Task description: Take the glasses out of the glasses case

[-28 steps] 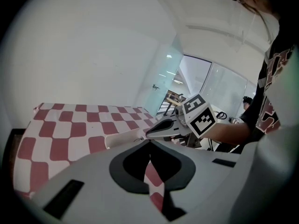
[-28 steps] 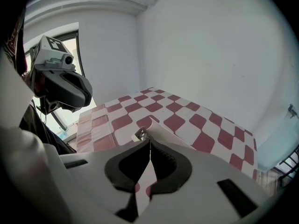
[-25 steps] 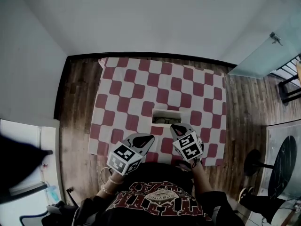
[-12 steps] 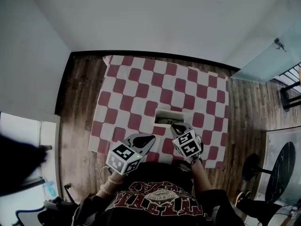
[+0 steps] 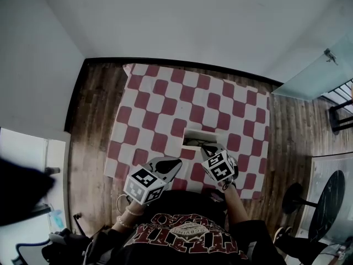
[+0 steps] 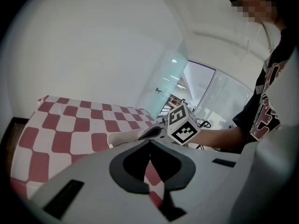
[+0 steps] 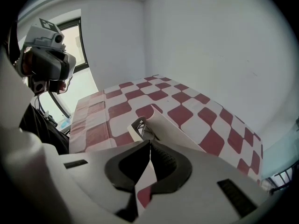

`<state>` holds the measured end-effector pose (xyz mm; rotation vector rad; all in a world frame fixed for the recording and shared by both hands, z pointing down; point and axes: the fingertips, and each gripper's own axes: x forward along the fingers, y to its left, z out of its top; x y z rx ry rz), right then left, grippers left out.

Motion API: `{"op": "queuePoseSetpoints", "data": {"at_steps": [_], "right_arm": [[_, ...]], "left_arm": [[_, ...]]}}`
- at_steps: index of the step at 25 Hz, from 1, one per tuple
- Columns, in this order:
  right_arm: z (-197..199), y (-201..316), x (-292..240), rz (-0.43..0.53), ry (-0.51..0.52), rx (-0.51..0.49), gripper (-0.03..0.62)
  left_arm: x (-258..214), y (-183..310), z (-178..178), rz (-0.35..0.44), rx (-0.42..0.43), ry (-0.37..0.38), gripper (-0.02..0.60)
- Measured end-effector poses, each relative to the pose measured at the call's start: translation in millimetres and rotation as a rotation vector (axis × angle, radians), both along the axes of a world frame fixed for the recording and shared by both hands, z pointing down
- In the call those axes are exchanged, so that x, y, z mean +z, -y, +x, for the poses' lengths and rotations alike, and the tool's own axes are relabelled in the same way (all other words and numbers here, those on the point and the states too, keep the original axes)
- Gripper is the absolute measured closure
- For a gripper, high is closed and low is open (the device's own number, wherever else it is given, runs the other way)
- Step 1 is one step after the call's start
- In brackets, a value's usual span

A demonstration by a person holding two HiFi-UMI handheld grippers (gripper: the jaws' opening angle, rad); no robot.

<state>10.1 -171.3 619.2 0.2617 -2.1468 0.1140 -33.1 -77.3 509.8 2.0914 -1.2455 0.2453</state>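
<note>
Glasses case, white, hard-shelled and lying open (image 5: 197, 137), rests on a square table under a red-and-white checked cloth (image 5: 160, 101), just off the cloth's middle toward 5 o'clock.

Largest around us is the plain white wall (image 5: 193, 21) at 12 o'clock. Next comes the dark wooden plank floor (image 5: 88, 126), which borders the table at 9 and 3 o'clock. At 6 o'clock we see our own black T-shirt with red print (image 5: 190, 235).

Our grey-white left gripper (image 5: 174, 162) carries a black-and-white marker cube (image 5: 144, 185). It hangs over the table's near edge at 7 o'clock from the case and apart from it. In the left gripper view its jaws meet at the tips and hold nothing; only checked cloth shows through the gap behind them.

Our matching right gripper (image 5: 206, 148) sits at 6 o'clock from the case, its tips just beside the case's near edge. We cannot tell whether they touch it. In the right gripper view these jaws are also pressed together and empty.

Just past them in that view the case's raised lid (image 7: 177, 129) slants up toward 2 o'clock. Thin dark-rimmed glasses (image 7: 141, 126) lie inside the case, beneath the lid.
</note>
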Motion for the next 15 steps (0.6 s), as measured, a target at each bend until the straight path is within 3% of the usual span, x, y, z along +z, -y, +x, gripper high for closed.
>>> {"op": "queuePoseSetpoints", "data": {"at_steps": [15], "right_arm": [[-7.8, 4.3, 21.3, 0.077, -0.128, -0.146, 0.574]], "left_arm": [[4.8, -2.8, -5.9, -0.018, -0.011, -0.026, 0.578]]}}
